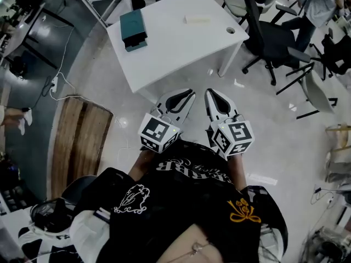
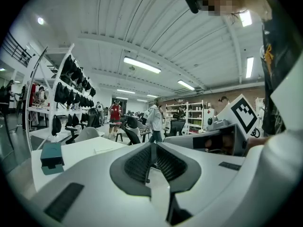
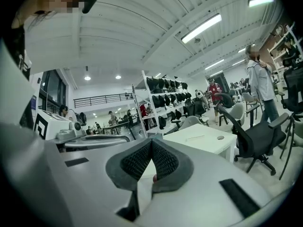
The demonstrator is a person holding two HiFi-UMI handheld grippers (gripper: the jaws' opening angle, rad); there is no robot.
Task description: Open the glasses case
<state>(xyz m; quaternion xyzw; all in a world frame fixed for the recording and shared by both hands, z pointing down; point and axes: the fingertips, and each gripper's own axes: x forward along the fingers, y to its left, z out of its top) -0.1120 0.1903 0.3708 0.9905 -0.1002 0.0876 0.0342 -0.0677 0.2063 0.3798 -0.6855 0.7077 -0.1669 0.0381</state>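
The teal glasses case [image 1: 133, 29] lies closed near the left edge of a white table [image 1: 175, 48]. In the left gripper view the glasses case [image 2: 51, 157] shows at the left on the table [image 2: 90, 148]. Both grippers are held side by side in front of the person's body, over the floor and short of the table's near corner. My left gripper [image 1: 190, 94] is shut with nothing between its jaws, its tips meeting in its own view [image 2: 150, 145]. My right gripper [image 1: 210, 92] is likewise shut and empty [image 3: 151, 141]. Neither touches the case.
A small white bar [image 1: 197, 19] and a round cable hole [image 1: 230, 30] are on the table's far side. A black office chair [image 1: 271, 37] stands right of the table. A wooden board [image 1: 79, 141] lies on the floor at left. People and shelves fill the background.
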